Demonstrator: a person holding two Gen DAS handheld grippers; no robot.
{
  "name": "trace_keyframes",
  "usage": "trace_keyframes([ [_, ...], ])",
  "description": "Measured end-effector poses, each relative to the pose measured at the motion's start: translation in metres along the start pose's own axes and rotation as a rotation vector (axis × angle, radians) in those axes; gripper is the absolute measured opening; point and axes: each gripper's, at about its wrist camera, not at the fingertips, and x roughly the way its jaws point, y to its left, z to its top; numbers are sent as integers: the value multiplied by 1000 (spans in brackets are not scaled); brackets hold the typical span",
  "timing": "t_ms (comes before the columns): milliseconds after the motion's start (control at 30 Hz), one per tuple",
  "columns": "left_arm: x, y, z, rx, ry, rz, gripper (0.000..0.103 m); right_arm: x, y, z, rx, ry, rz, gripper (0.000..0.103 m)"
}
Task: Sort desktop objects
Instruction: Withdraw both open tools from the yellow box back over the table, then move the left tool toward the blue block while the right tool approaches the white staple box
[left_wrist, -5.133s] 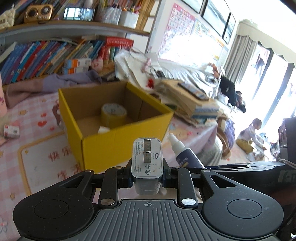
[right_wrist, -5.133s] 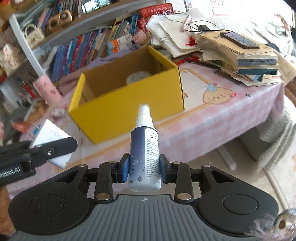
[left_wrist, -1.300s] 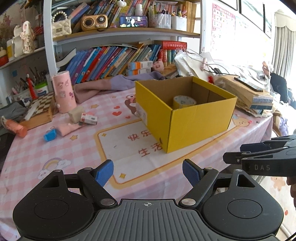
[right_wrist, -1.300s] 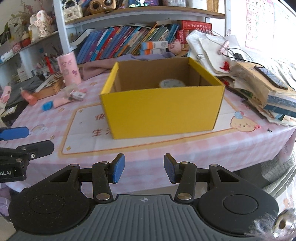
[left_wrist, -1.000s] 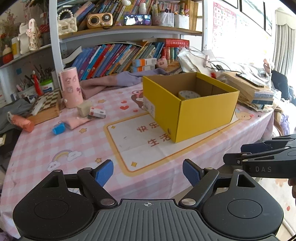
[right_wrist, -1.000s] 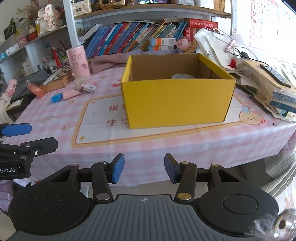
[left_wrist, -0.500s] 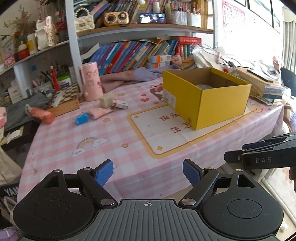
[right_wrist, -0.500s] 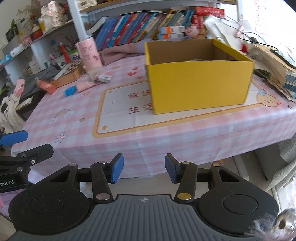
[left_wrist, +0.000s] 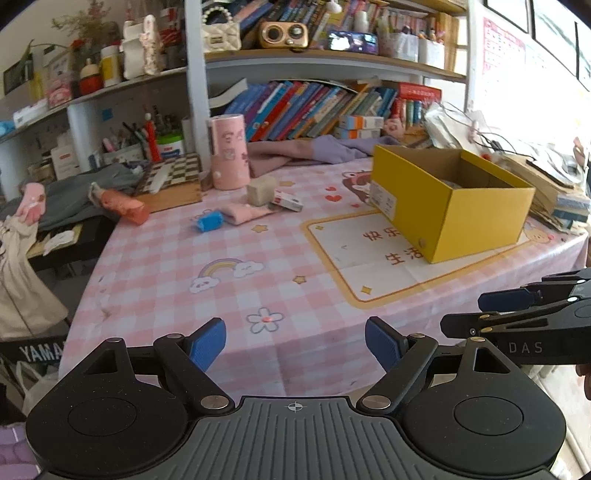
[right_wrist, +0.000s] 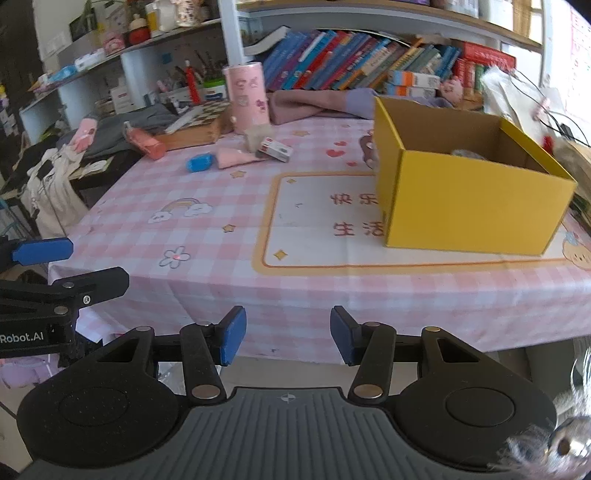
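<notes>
- left gripper (left_wrist: 295, 341): jaws wide apart, nothing between, off table's near edge
- right gripper (right_wrist: 288, 336): jaws apart, empty
- yellow cardboard box (left_wrist: 476, 218): open, on pink checked tablecloth (left_wrist: 236, 288)
- blue roll (left_wrist: 209, 221), small red-white box (left_wrist: 287, 201): left of the yellow cardboard box, near pink cylinder (left_wrist: 228, 157)

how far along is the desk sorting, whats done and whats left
Done: the yellow box already holds at least a tape roll, barely visible. In hand: nothing; the left gripper and right gripper have open, empty jaws. Left: the blue item, small red-and-white box and beige block lie loose on the table.
</notes>
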Motion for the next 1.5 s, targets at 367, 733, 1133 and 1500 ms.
trace_keyframes([
  [367, -2, 26, -4, -64, -5, 29, 85, 12, 29, 11, -90, -10, 25, 48],
  [733, 2, 42, 0, -123, -8, 16, 85, 19, 38, 21, -113, -1, 24, 48],
  [1133, 21, 44, 10, -124, -9, 31, 85, 42, 39, 34, -132, 4, 45, 49],
  [1500, 63, 52, 45, -122, -4, 32, 85, 81, 24, 73, -103, 6, 53, 50],
])
